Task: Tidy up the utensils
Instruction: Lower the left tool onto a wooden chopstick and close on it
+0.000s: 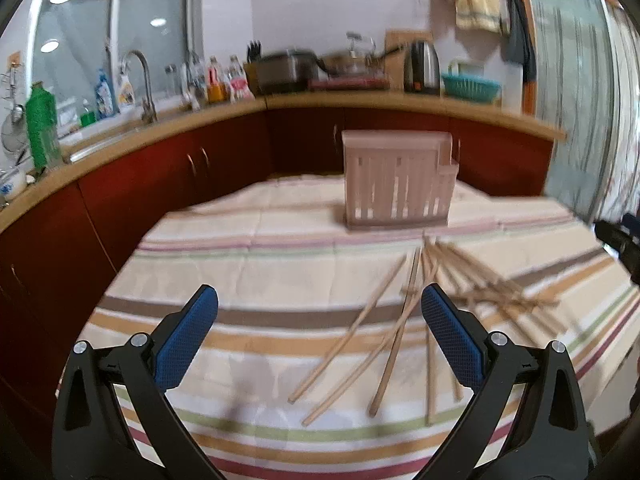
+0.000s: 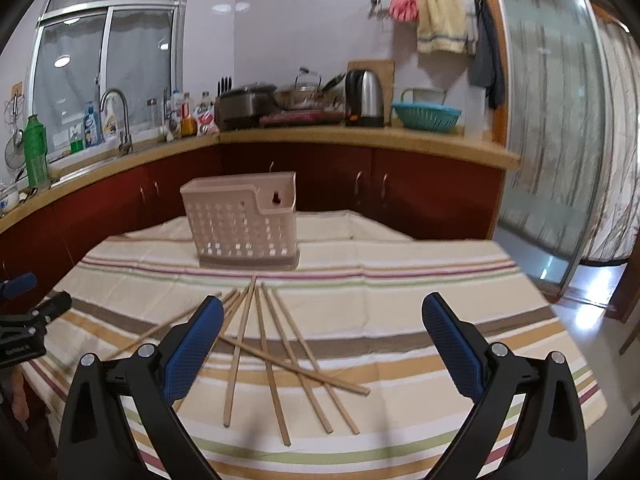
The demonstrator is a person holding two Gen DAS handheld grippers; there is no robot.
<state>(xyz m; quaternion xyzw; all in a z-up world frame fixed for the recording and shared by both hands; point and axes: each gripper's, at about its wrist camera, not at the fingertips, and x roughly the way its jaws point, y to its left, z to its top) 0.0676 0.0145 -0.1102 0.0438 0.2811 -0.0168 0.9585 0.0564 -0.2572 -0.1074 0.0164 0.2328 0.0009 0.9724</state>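
Left gripper point(image 1: 319, 300): two black arms with blue textured pads are seen at the bottom of the left wrist view, spread wide apart, with nothing held between them. It hangs above the striped cloth.
Right gripper point(image 2: 322, 308): the same black arms and blue pads are seen in the right wrist view, also spread wide and holding nothing. Part of it shows at the right edge of the left wrist view.
Chopsticks point(image 2: 262, 344): a loose pile of pale wooden sticks is fanned out on the cloth, some crossed over others. In the right wrist view they lie between the pads and towards the left pad; in the left wrist view point(image 1: 400, 320) they lie towards the right pad, which hides part of them.
Utensil holder point(image 2: 242, 220): a pink plastic basket with a perforated front stands upright on the cloth, beyond the far tips of the chopsticks and apart from them. Its slatted side is shown, blurred, in the left wrist view point(image 1: 396, 180). Whether anything is inside cannot be told.
Tablecloth point(image 2: 420, 320): cream fabric with brown, tan, green and red stripes covers the table.
Kitchen counter point(image 2: 360, 136): a wooden worktop over dark red cupboards runs behind the table.
On the counter: an electric kettle point(image 2: 364, 98), a teal colander point(image 2: 426, 115) and a tap point(image 2: 118, 118) are seen.
Wall rail: a yellow towel point(image 2: 440, 22) and a pink rubber glove point(image 2: 403, 5) are hung up.
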